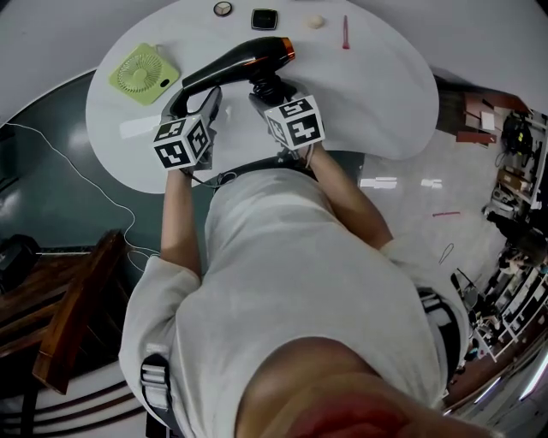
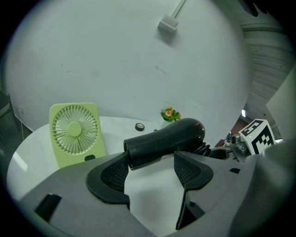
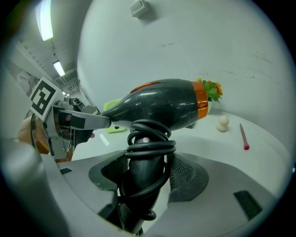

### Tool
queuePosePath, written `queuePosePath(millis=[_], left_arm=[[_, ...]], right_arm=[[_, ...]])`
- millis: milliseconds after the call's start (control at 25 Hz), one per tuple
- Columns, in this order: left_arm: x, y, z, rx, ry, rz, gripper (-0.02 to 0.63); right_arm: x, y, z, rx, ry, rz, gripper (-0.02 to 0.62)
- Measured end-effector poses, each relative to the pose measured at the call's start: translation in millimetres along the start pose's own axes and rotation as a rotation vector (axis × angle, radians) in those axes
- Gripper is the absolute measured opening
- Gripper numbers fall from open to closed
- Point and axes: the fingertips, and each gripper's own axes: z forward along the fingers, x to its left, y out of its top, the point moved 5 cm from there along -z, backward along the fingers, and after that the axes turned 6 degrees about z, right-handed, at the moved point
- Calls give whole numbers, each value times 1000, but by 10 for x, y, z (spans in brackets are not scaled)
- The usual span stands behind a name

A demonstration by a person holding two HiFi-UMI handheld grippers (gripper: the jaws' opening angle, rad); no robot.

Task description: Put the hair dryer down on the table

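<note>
The hair dryer is not on the table yet. It is up in the air over the near edge of the table, a bit left of the middle, and it looks close to the top but not lying on it. The right gripper has it. Its two jaws are squeezed on the black handle, one on each side, and the cord is wound round and round that handle. The handle is fat, so the jaws stand quite wide even while they hold it. The big round body with the orange ring sits above the jaws and points to the far edge. The left gripper has its jaws wide apart. The long black end of the dryer lies across the tips of those jaws, not pinched between them. It may rest on them a little, but I cannot tell if it really touches. A green fan stands near the left edge of the table, just beside the dryer's black end. A red stick and a small pale egg shape lie by the far edge, well away. So the lifting part looks done. What is left, I think, is to bring the dryer down onto the bare white spot by the near edge, then open the right jaws and let go.
</note>
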Motion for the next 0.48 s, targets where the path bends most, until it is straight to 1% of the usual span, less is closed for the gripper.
queuePosePath(millis=[480], left_arm=[[249, -8, 230, 40, -29, -24, 322]], right_arm=[[-30, 69, 271, 51, -20, 26, 256]])
